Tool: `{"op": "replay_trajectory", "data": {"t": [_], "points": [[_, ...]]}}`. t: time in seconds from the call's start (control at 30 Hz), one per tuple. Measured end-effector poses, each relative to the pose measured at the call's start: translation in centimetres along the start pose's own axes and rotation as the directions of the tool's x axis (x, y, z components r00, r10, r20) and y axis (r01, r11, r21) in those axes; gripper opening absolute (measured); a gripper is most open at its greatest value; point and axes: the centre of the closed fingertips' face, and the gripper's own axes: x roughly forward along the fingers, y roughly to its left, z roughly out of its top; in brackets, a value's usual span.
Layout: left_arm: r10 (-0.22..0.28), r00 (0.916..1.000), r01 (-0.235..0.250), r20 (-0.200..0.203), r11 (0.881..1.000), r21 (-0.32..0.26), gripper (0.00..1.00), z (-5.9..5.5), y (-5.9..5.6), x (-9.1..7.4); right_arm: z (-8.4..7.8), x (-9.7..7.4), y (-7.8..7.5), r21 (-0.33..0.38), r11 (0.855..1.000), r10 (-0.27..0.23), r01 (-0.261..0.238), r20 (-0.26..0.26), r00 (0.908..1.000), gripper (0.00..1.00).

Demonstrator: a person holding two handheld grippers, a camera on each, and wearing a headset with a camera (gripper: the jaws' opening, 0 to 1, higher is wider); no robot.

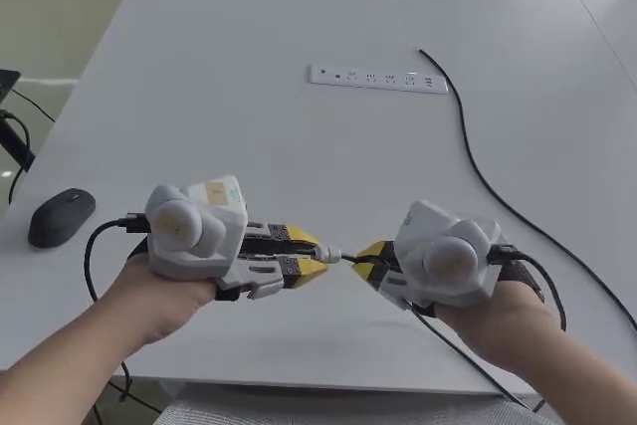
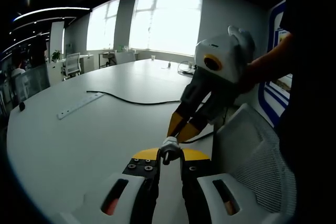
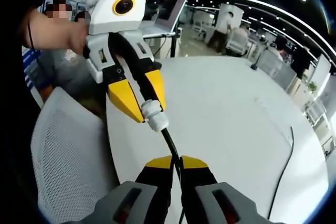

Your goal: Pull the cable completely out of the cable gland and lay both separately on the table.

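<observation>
We look down on a wide white worktop [image 1: 299,17]. A white mesh chair [image 3: 68,161] sits at its near edge, under the hands. A long black lead [image 1: 478,171] runs across the right side of the worktop, ending near a white power strip [image 1: 378,79] that lies flat well beyond the hands. A dark mouse [image 1: 62,214] rests near the left edge.

Over the near edge we hold the two tools tip to tip, close together. The left gripper [image 1: 317,258] has its yellow jaws pressed in on the cable gland [image 1: 331,256], which sticks out past the tips toward the other tool. The right gripper [image 1: 366,254] has its jaws nearly together, pinching the thin black cable [image 3: 170,142]. A short stretch of that cable runs from these jaws straight into the pale gland. Gland and cable are joined and both are held above the worktop, not lying on it.
</observation>
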Motion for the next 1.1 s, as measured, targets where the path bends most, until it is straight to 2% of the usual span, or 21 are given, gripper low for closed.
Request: {"op": "replay_trajectory", "data": {"t": [0.43, 0.83, 0.97, 1.1], "points": [[0.006, 1.0000, -0.006, 0.007, 1.000, -0.009, 0.15, 0.1, 0.1, -0.1, -2.5, -0.6, -1.0, 0.089, 0.996, -0.027, 0.029, -0.027, 0.9993, 0.00], [0.005, 0.9999, -0.005, 0.011, 1.000, -0.007, 0.15, 0.3, -0.1, -0.1, -3.9, -0.9, -1.0, 0.119, 0.992, -0.037, 0.042, -0.040, 0.9985, 0.00], [0.005, 0.9999, -0.005, 0.015, 1.000, -0.006, 0.15, 0.5, 0.0, -0.2, -4.9, -1.0, -1.7, 0.133, 0.989, -0.049, 0.057, -0.060, 0.9970, 0.00], [0.002, 1.0000, -0.002, 0.009, 1.000, -0.007, 0.15, 0.3, 0.0, -0.2, -4.7, -1.4, -2.0, 0.123, 0.991, -0.056, 0.061, -0.050, 0.9972, 0.00]]}}
